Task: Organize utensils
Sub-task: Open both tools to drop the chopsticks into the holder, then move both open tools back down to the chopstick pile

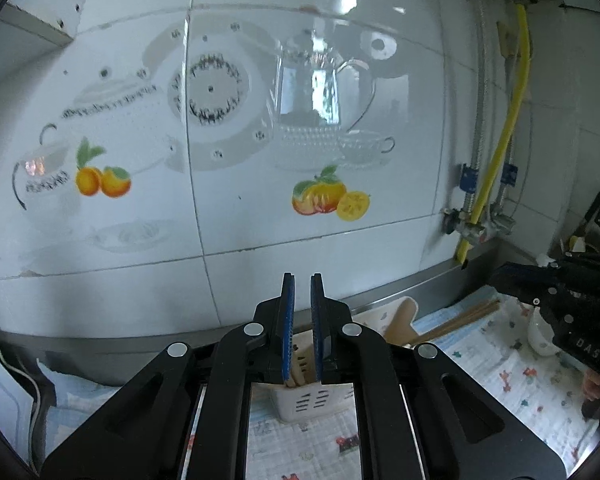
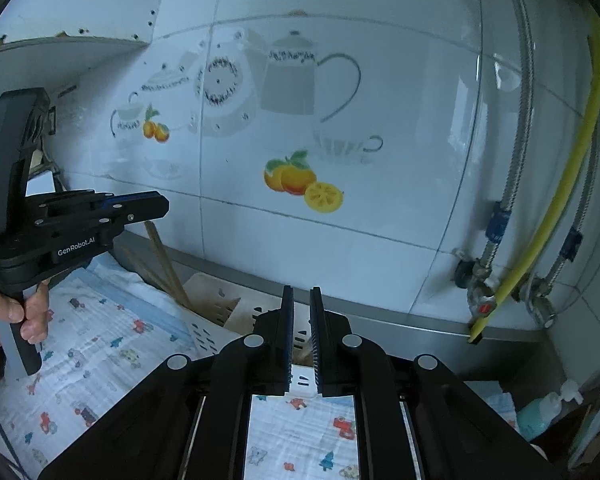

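White slotted utensil holder (image 1: pixel 314 400), one, keeps wooden utensils; we see both our hand-held grippers, left (image 1: pixel 302 330) and right (image 2: pixel 301 336), nearly closed, pinching nothing.

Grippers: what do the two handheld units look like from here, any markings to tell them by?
Both are black plastic with silver round pivot pins and blue ribbed pads. The left gripper, side-on in the right wrist view, reads "GenRobot.AI" in white above a pistol-style handle. The right gripper shows white letters, partly hidden.
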Available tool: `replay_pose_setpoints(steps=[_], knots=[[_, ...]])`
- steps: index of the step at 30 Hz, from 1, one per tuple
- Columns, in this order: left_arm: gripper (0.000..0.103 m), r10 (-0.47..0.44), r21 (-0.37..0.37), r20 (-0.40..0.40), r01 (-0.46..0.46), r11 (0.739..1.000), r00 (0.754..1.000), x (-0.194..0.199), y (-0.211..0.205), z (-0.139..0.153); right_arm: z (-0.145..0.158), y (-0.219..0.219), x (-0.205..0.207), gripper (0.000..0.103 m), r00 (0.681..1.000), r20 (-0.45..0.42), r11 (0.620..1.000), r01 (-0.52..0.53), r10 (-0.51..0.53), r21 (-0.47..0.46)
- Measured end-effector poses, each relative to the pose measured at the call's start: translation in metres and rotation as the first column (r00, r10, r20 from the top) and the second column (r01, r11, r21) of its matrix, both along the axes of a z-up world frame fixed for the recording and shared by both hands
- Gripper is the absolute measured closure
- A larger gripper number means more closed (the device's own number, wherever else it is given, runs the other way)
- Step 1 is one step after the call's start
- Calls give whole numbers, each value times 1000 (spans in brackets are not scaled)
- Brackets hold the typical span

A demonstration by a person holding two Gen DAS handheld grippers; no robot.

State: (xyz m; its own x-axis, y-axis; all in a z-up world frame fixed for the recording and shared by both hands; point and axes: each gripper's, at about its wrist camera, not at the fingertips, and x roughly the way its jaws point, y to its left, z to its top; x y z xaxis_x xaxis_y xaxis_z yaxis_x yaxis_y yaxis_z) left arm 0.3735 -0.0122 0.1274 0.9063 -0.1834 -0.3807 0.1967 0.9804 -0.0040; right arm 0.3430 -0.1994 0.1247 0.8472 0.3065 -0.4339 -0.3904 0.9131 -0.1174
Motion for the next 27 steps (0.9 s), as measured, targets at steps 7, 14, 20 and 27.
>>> replay_pose_setpoints(steps=[7, 14, 20, 27], knots=[[72, -4, 39, 48, 2, 999, 999, -64, 1, 9, 0, -10, -63, 93, 999, 19, 1000, -27, 27, 12], [72, -58, 42, 7, 57, 997, 998, -135, -2, -19, -35, -16, -137, 93, 998, -9, 997, -64, 65, 52], [72, -86, -3, -82, 86, 996, 993, -178, -1, -63, -74, -23, -187, 93, 997, -48, 995, -55, 59, 79], [72, -137, -64, -204, 126, 990, 969, -206, 2, -127, -128, -35, -209, 93, 988, -153, 994, -6, 24, 113]])
